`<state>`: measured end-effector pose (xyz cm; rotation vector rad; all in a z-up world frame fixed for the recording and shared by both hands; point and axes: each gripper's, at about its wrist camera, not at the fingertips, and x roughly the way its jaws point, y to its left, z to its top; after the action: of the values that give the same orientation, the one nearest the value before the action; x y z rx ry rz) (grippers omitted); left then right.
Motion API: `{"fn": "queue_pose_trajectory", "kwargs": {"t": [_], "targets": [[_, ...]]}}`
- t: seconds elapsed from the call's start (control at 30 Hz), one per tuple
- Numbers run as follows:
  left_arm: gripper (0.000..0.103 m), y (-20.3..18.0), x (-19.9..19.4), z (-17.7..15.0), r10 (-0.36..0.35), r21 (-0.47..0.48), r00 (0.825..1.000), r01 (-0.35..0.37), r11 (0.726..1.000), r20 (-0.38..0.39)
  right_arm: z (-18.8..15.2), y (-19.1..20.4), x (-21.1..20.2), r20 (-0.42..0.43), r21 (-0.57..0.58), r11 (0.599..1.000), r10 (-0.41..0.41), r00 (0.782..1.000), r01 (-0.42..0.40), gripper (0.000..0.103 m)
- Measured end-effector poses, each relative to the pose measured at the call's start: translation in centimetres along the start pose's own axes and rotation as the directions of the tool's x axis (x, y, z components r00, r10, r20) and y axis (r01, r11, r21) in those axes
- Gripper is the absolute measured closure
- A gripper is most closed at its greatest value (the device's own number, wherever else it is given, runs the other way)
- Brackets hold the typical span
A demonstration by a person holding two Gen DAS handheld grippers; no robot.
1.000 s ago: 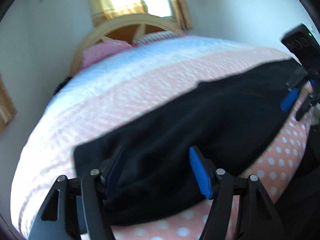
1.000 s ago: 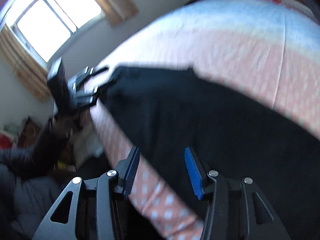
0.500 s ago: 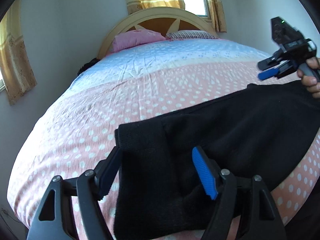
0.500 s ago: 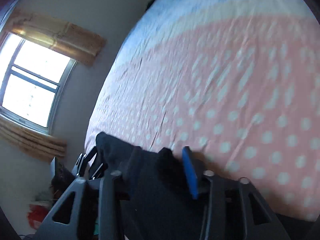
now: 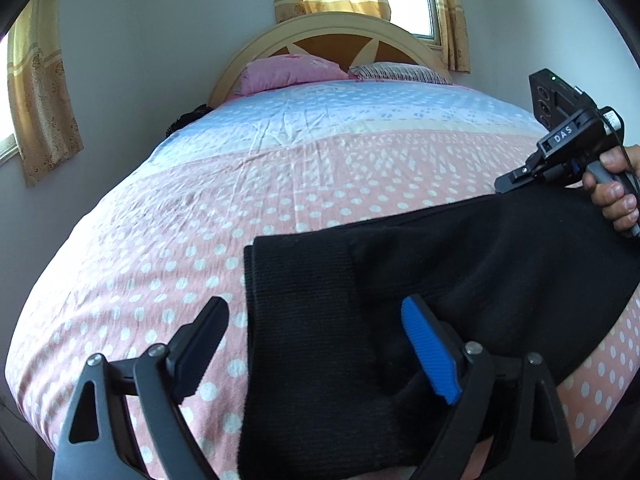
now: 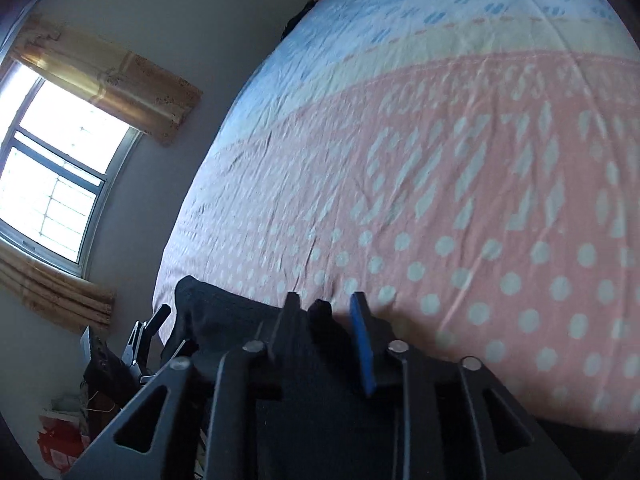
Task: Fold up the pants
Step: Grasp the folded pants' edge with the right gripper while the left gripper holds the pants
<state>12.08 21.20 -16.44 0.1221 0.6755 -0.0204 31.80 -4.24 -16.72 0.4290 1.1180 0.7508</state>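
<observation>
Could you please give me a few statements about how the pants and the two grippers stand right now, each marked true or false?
1. The left gripper is open, with the black pants lying between its fingers. True.
2. The right gripper is wide open with nothing between its fingers. False: it is narrowed on a bunch of the pants' fabric.
3. The pants lie on the blue part of the bedsheet. False: they lie on the pink dotted part.
4. A pink pillow rests by the headboard. True.
</observation>
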Motion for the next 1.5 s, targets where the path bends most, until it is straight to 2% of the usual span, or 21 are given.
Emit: {"fn": "queue_pose_trajectory", "kwargs": {"t": [0.07,0.13,0.2,0.3,0.37,0.47,0.63,0.67,0.7,0.73,0.77,0.83,0.87,0.93,1.0,1.13,1.17,1.27,1.3,1.43,1.5], "targets": [[0.012,-0.5,-0.5,0.3,0.036,0.02,0.999,-0.036,0.999,0.004,-0.7,-0.8,-3.6,0.063,0.0,1.0,0.008,0.998,-0.008,0.063],[0.012,-1.3,-1.3,0.8,0.061,0.048,0.998,-0.062,0.997,0.022,-1.7,-2.4,-7.8,0.129,0.011,1.0,-0.027,0.991,0.026,0.063],[0.008,-2.5,-2.3,1.7,0.05,0.065,0.997,-0.053,0.996,0.052,-2.9,-4.0,-11.8,0.183,0.031,0.998,-0.052,0.982,0.047,0.063],[0.001,-5.3,-3.4,2.9,0.005,0.109,0.997,-0.014,0.994,0.083,-5.8,-7.5,-18.6,0.269,0.091,0.988,-0.143,0.952,0.123,0.063],[0.001,-7.6,-3.6,3.3,-0.025,0.162,0.996,0.011,0.987,0.082,-8.1,-10.3,-23.3,0.321,0.143,0.972,-0.222,0.921,0.185,0.063],[0.001,-10.5,-2.9,3.3,-0.055,0.225,0.997,0.041,0.973,0.058,-11.8,-15.0,-29.6,0.378,0.258,0.93,-0.346,0.859,0.262,0.062],[0.001,-13.3,-1.8,3.6,-0.065,0.264,0.998,0.056,0.963,0.026,-17.1,-24.0,-37.5,0.398,0.509,0.797,-0.552,0.732,0.324,0.062],[0.001,-13.5,-1.7,3.7,-0.062,0.265,0.998,0.052,0.963,0.028,-17.5,-25.5,-38.1,0.383,0.538,0.773,-0.579,0.72,0.336,0.062],[0.001,-13.7,-1.5,3.9,-0.052,0.264,0.998,0.043,0.963,0.028,-17.9,-27.2,-38.8,0.394,0.553,0.775,-0.567,0.724,0.306,0.062],[0.001,-13.8,-1.0,4.0,-0.038,0.261,0.999,0.031,0.965,0.022,-18.2,-28.6,-39.4,0.438,0.549,0.806,-0.503,0.745,0.222,0.062],[0.001,-14.4,-0.6,3.9,-0.031,0.257,0.999,0.029,0.966,0.006,-18.3,-29.6,-39.7,0.465,0.549,0.819,-0.465,0.753,0.167,0.062],[0.001,-14.9,0.2,3.4,-0.019,0.246,0.999,0.027,0.969,-0.033,-18.4,-30.2,-40.3,0.505,0.556,0.826,-0.425,0.751,0.093,0.062],[0.0,-14.9,0.4,3.3,-0.01,0.237,0.999,0.017,0.971,-0.031,-18.4,-29.8,-40.6,0.512,0.557,0.824,-0.435,0.74,0.099,0.062],[0.0,-14.9,0.1,3.5,0.0,0.231,1.0,0.007,0.973,-0.03,-18.8,-29.2,-41.9,0.527,0.561,0.817,-0.476,0.704,0.132,0.062],[0.0,-14.9,-0.4,3.6,0.005,0.214,0.999,0.002,0.977,-0.033,-20.2,-29.2,-43.6,0.548,0.579,0.808,-0.488,0.679,0.113,0.061],[0.0,-15.3,-1.7,3.7,-0.005,0.198,1.0,0.005,0.98,0.004,-24.5,-29.3,-46.2,0.529,0.655,0.744,-0.578,0.621,0.134,0.056],[0.0,-15.4,-1.9,3.7,-0.007,0.197,1.0,0.003,0.98,0.017,-25.6,-29.2,-46.7,0.52,0.67,0.729,-0.595,0.612,0.14,0.055],[0.0,-15.6,-1.9,3.8,0.002,0.191,0.999,-0.009,0.981,0.035,-27.8,-30.1,-47.9,0.504,0.696,0.707,-0.609,0.612,0.13,0.055],[0.0,-15.5,-1.7,3.8,0.004,0.185,0.999,-0.01,0.983,0.032,-28.3,-30.2,-48.1,0.502,0.693,0.709,-0.604,0.619,0.129,0.055],[0.0,-14.9,-0.5,3.4,0.016,0.144,1.0,-0.015,0.989,-0.009,-29.3,-30.3,-47.6,0.491,0.66,0.738,-0.567,0.662,0.142,0.055],[0.0,-14.8,-0.4,3.3,0.011,0.133,1.0,-0.009,0.991,-0.012,-28.6,-30.6,-46.6,0.479,0.652,0.745,-0.548,0.685,0.14,0.055]]}}
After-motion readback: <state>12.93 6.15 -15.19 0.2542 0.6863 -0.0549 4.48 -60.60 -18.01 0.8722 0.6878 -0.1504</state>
